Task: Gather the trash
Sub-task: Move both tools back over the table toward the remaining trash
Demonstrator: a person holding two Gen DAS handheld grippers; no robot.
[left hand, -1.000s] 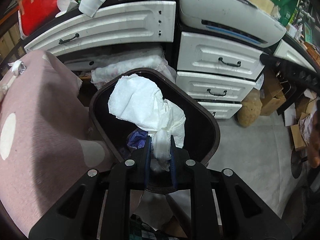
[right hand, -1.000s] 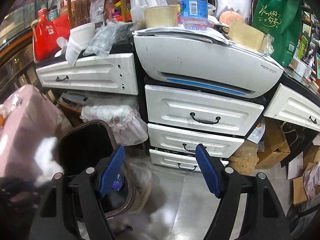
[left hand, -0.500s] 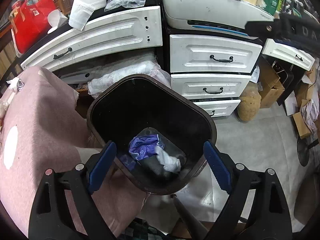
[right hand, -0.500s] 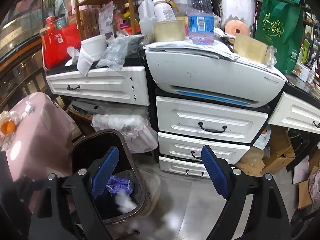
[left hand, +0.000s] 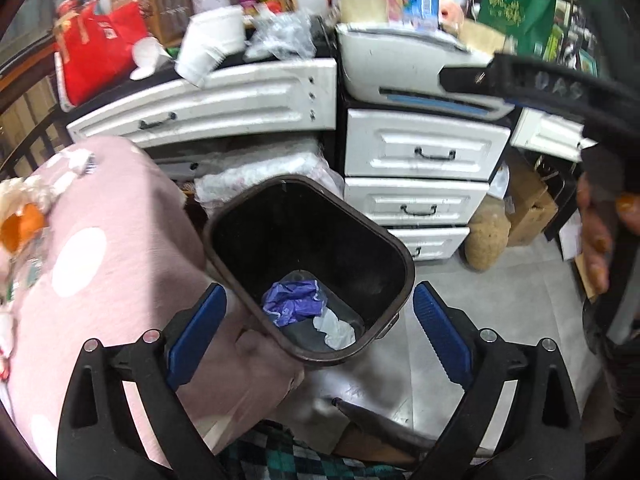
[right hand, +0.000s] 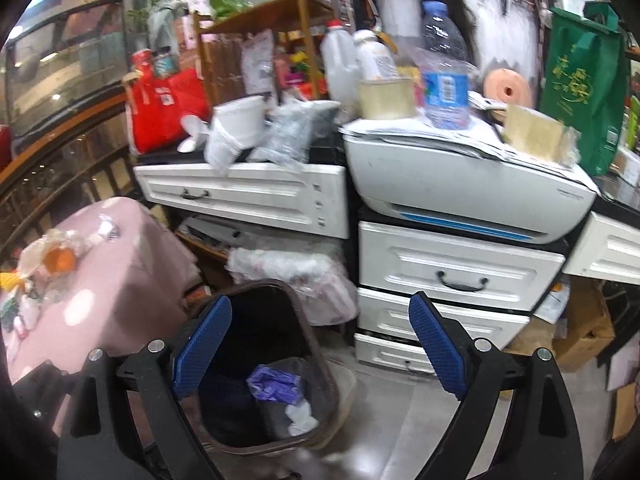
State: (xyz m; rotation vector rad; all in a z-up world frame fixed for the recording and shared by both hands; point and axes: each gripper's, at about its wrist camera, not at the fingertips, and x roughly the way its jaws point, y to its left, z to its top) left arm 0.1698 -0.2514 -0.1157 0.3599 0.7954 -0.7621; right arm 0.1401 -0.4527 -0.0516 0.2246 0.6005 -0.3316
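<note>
Trash bin (left hand: 384, 240) sits on the floor right below my left gripper (left hand: 320, 332), dark with a brown rim, wedged against the pink polka-dot cloth (left hand: 120, 264) that drapes over the tabletop on the left. Down at the bottom of the bin I can see a crumpled purple wrapper (left hand: 294, 302) and, touching it on the right, a wad of white tissue (left hand: 336, 330). Left jaws are spread wide with nothing between them, blue pads on either side of the bin's near rim from this angle.

My right gripper (right hand: 320, 348) is wide open too and empty, sitting higher up and a bit back. From there the bin shows between the fingers toward the left pad, same purple wrapper and tissue inside.

On the pink cloth at the far left there's more stuff lying around: something orange (left hand: 22, 226) in clear crinkly plastic, plus a few small white scraps near it. Too blurry to say what they are exactly.

Behind the bin is a white drawer unit (left hand: 420, 160) with black handles, a white printer (right hand: 472, 184) on top of it, and a water bottle (right hand: 444, 68) standing on the printer. A green bag (right hand: 580, 92) hangs at the right and a red bag (right hand: 164, 112) sits at the left on the counter.
</note>
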